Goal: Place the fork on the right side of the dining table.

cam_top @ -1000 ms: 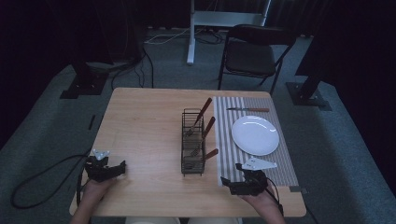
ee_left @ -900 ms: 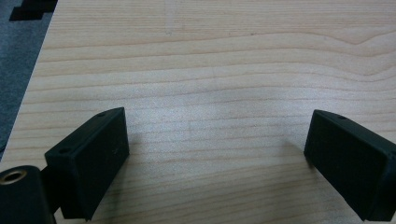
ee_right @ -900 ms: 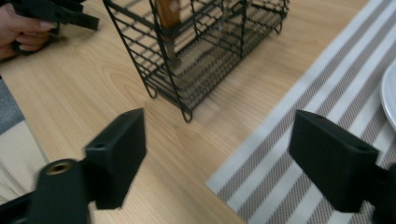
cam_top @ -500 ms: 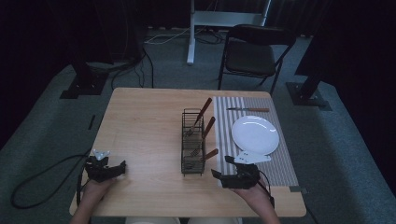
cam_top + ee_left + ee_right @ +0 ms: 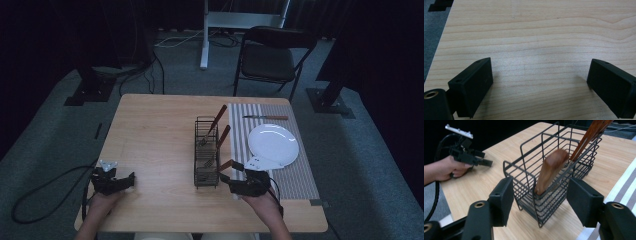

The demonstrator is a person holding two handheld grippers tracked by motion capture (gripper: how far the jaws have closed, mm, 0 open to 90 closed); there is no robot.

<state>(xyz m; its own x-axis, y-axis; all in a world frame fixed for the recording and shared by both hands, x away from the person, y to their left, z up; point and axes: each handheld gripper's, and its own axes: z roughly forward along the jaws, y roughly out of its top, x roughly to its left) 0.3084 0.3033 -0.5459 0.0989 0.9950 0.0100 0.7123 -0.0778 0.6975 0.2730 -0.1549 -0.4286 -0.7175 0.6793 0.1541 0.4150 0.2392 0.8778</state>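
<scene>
Wooden handle [image 5: 551,171] in the wire caddy [image 5: 544,177] sits between the right gripper [image 5: 541,202]'s spread jaws.

Wire rack [image 5: 206,152] stands left of plate [image 5: 273,142] on mat [image 5: 300,175].

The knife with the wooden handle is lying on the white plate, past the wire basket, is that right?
Not quite. The knife lies on the striped placemat, beyond the white plate and apart from it, as the high view shows. The wire basket stands left of both.

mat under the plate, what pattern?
Grey and white stripes on the mat, clearest in the high view.
</scene>
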